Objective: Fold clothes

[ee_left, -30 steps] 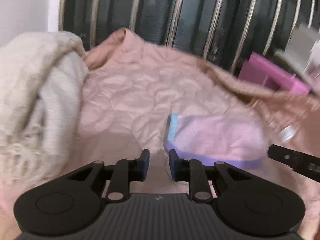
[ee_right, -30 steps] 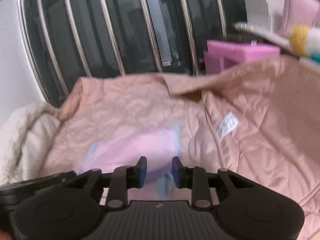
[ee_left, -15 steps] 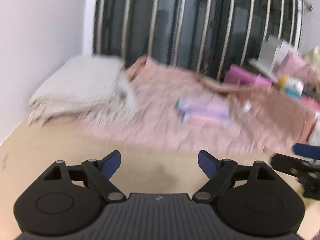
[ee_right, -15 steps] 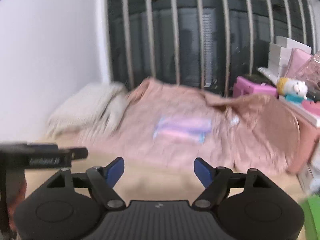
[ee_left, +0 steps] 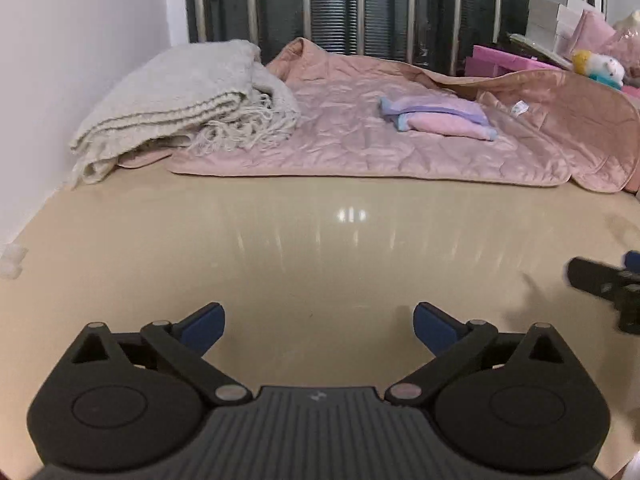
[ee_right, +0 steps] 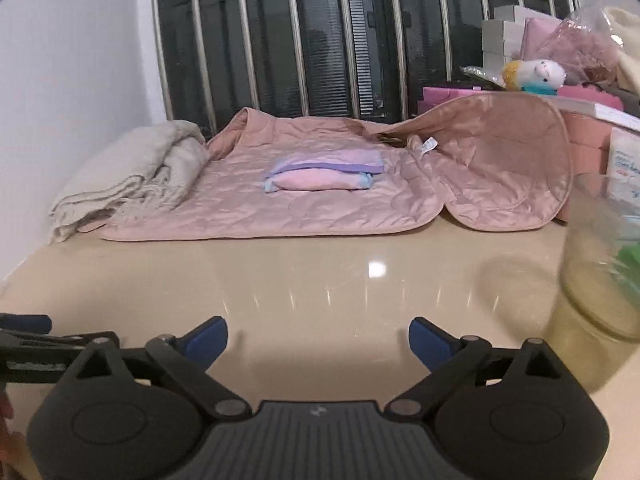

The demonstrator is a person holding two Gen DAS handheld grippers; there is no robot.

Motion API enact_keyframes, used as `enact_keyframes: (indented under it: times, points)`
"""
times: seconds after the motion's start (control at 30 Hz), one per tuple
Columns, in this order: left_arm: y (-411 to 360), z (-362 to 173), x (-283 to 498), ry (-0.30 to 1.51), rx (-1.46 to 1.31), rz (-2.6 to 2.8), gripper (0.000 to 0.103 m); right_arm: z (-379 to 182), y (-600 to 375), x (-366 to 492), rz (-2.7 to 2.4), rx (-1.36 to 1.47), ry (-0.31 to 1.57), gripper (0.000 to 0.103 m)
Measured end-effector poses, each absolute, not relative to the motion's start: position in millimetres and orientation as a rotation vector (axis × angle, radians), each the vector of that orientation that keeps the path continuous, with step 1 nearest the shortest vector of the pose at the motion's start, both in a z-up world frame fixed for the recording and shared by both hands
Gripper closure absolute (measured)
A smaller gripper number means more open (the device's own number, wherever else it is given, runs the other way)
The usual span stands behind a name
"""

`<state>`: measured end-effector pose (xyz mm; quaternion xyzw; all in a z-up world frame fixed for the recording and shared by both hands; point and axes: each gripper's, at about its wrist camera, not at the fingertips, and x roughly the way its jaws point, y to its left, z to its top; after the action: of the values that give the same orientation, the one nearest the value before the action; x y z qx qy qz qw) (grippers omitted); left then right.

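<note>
Left wrist view: the left gripper is released, its blue pads spread wide over bare beige floor and gripping nothing. Well ahead, a small pink garment with lilac and blue trim lies folded into a neat packet on a pink quilt that is spread on the floor in front of a barred window. A folded cream blanket sits on the quilt's left end. The garment looks finished, folded flat and set down with nothing touching it. I see no other loose clothing here, so this piece seems done, though whether more waits elsewhere I cannot tell. At the right edge a dark part of the right gripper pokes in, mostly cut off. The clutter at far right, boxes and a plush toy, is small and partly out of frame.

Right wrist view: the right gripper is also released, its jaws wide apart above the floor and empty. The garment rests mid-quilt, well apart from both grippers, with the blanket to its left. The quilt's right part stands curled up against stacked things, hiding what is behind it. A blurred, see-through container at right is hard to make out. A sliver of the left gripper shows at the left edge.
</note>
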<state>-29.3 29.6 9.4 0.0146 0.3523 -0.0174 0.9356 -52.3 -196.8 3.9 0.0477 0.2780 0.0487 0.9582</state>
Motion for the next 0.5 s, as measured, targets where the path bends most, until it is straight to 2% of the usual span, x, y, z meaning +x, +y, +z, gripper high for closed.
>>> enact_keyframes:
  times: [0.17,0.5]
  points:
    - [28,3,-15,0.692,0.018,-0.018,0.000,-1,-191,-30,0.081,0.067,0.586,0.000]
    - [20,0,5,0.688,0.020,-0.036,0.001,-5,-182,4,0.052,0.001,0.678,0.000]
